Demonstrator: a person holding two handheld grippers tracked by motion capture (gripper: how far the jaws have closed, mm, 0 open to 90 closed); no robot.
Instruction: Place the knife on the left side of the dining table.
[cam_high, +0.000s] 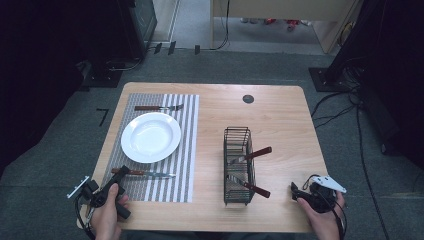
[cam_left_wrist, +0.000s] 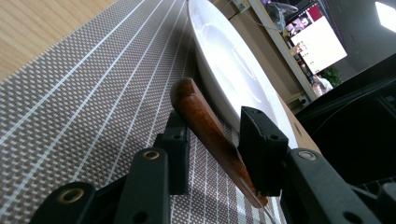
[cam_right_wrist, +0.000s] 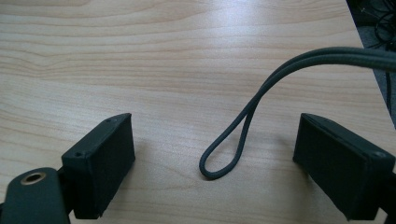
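A: What is on the table (cam_high: 280, 110)?

B: A wooden table seen from above. On its left half lies a striped placemat (cam_high: 187, 150) with a white plate (cam_high: 151, 137) on it. A fork (cam_high: 159, 107) lies on the mat beyond the plate. A knife with a brown wooden handle (cam_high: 142, 173) lies on the mat on the near side of the plate. Right of the mat stands a black wire cutlery basket (cam_high: 238, 165) with two more wooden-handled pieces leaning in it.

A: Where are the grippers?

B: The left gripper (cam_high: 117, 175) sits at the near left corner of the mat, at the knife's handle end. In the left gripper view, its jaws stand on either side of the handle (cam_left_wrist: 205, 126), close to it but with a little gap showing, so they look apart, not yet clamped. The knife lies flat on the mat, just beside the plate's rim (cam_left_wrist: 233, 79). The right gripper (cam_high: 296, 192) rests at the near right edge of the table, jaws wide apart with nothing between them except a loop of its own cable (cam_right_wrist: 233, 149) lying on the wood.

A: What could go wrong?

B: The handle is rounded and smooth, so a pinch near its end could let the blade tip swing down. The plate is very close, so a lifted knife could knock its rim.
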